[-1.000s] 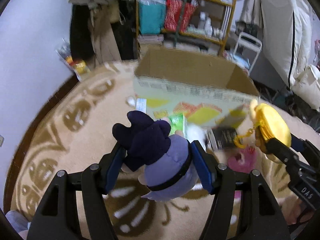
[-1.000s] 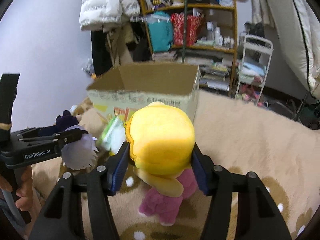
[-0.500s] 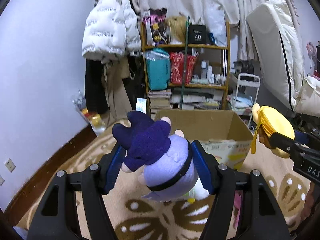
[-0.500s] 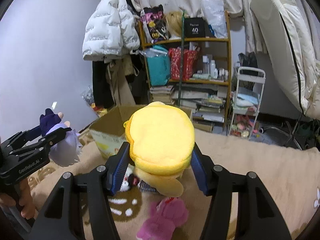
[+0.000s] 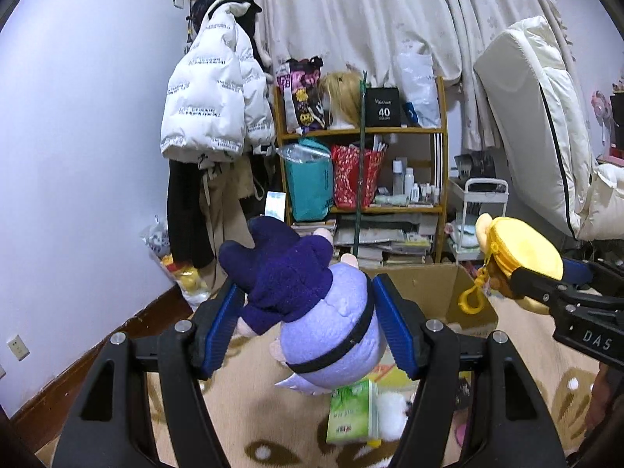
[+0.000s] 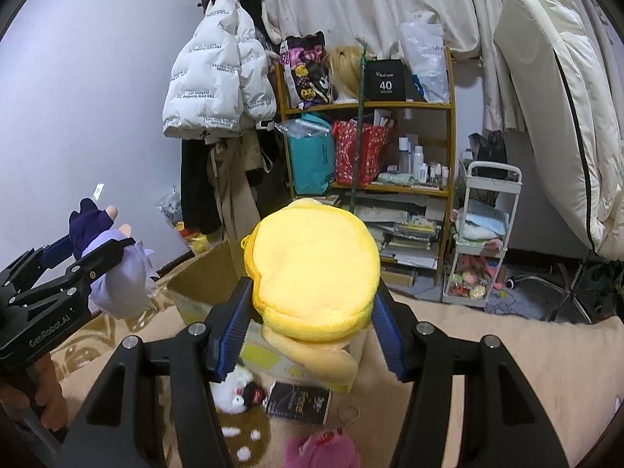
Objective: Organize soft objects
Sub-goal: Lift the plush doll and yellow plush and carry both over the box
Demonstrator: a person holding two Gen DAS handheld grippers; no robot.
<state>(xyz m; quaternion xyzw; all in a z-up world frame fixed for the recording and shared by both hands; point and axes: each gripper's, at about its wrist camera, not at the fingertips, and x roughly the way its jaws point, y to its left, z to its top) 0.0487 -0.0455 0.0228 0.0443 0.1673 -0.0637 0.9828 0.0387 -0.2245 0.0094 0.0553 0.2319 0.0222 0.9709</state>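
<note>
Lilac plush doll (image 5: 331, 335), navy-clothed

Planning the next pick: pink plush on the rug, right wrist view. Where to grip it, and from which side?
Probably from above, jaws across the rounded body of the pink plush. It lies low on the rug, so a side approach would likely scrape the pile. Only its top shows at the frame's bottom edge, so limbs and best axis can't be told.

Four plush toys: purple (image 5: 319, 312), yellow (image 6: 316, 269), white (image 6: 234, 390), pink (image 6: 323, 448); one cardboard box (image 5: 425, 288).
</note>
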